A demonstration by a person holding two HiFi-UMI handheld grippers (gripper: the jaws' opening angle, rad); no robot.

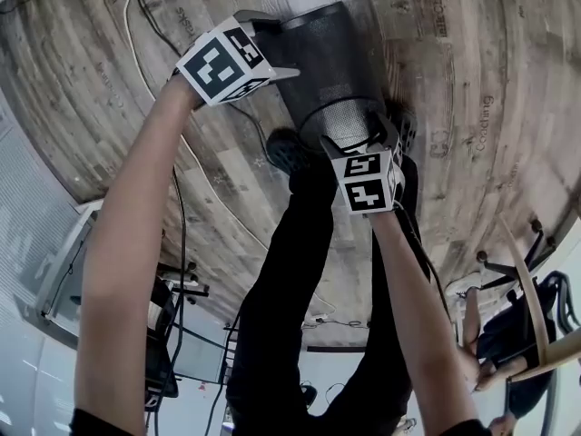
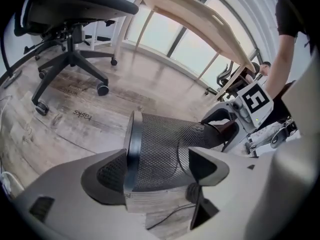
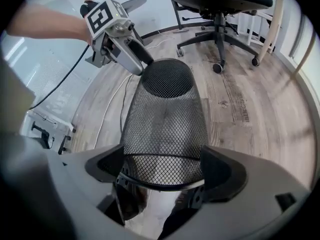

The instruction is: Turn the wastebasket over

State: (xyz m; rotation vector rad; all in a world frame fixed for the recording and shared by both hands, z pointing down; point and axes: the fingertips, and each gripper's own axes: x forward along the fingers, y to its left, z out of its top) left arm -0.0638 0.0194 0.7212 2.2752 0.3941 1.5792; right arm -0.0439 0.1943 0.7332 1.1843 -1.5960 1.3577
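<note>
**Risk of a dropped wastebasket [image 1: 327, 62] partway through the flip**

Held lengthwise in the air, clear of the wood floor [image 1: 472, 107] and just above the person's shoes [image 1: 286, 153]. Clamped at the wider rim end by the left tool [image 2: 156, 171], with one jaw apparently inside the mouth and the other outside on the mesh. Straddled at the narrower base end by the right tool [image 3: 164, 169], with jaws set wide and pressed to the band on either side. Judged as partly turned: lying roughly on its side, neither upright nor inverted.

Could slide out of the right tool, given a smooth round band, a tapered shape and only thin contact at two spots. Could twist loose at the rim if swung unevenly from the two ends, since thin mesh probably flexes under a pinch. Could then fall onto the shoes, or roll towards the white cable [image 1: 150, 71] on the floor. Safest to swing both ends together and release only once set down mouth-first.
</note>
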